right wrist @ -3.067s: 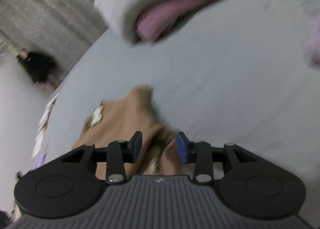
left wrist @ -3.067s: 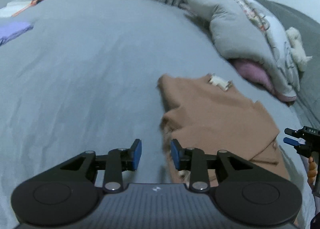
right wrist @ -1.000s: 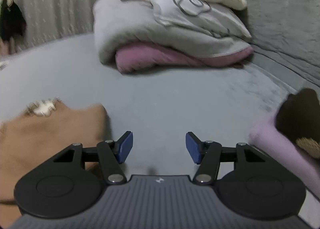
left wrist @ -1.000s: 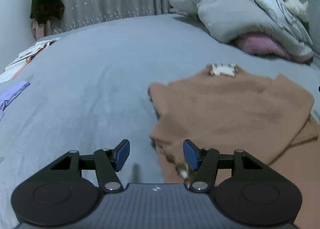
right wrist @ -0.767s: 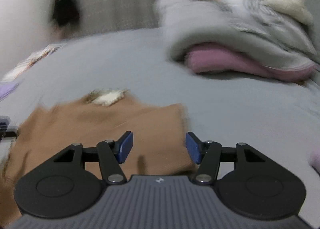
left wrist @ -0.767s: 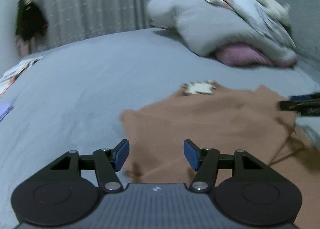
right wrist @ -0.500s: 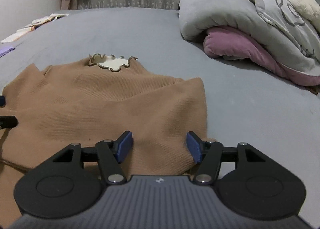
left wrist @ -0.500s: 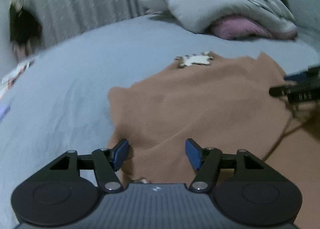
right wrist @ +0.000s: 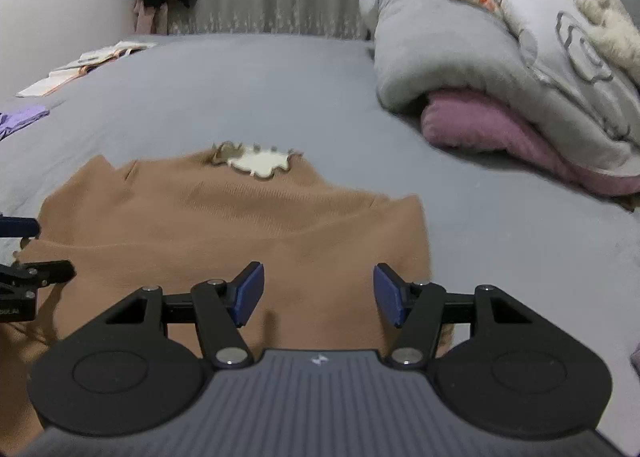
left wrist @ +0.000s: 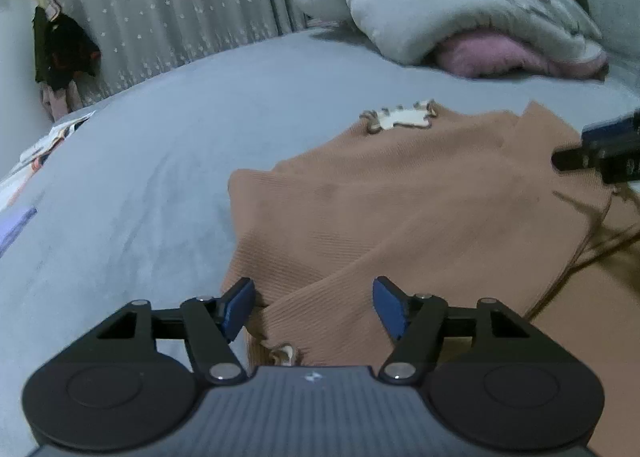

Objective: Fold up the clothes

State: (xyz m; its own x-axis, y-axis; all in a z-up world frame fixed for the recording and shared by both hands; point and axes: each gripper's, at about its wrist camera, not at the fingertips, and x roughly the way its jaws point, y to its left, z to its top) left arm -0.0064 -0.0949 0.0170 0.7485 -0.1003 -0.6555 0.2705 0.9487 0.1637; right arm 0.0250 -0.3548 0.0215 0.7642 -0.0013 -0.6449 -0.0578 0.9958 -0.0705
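Sweater (left wrist: 400, 209) flat on the bed (left wrist: 160, 129); left tongs (left wrist: 314, 307) opening over its near-left hem, right tongs (right wrist: 318, 295) apart, empty — pinching one layer only would drag the fold askew

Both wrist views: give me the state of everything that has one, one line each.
Sweater: partly folded, flat on the bed, cream collar on the far side.
Left gripper: jaws opening, over the sweater's near left edge, gripping nothing.
Right gripper: open, over the sweater's near right part, empty.
Grey duvet: bundled over a pink blanket.
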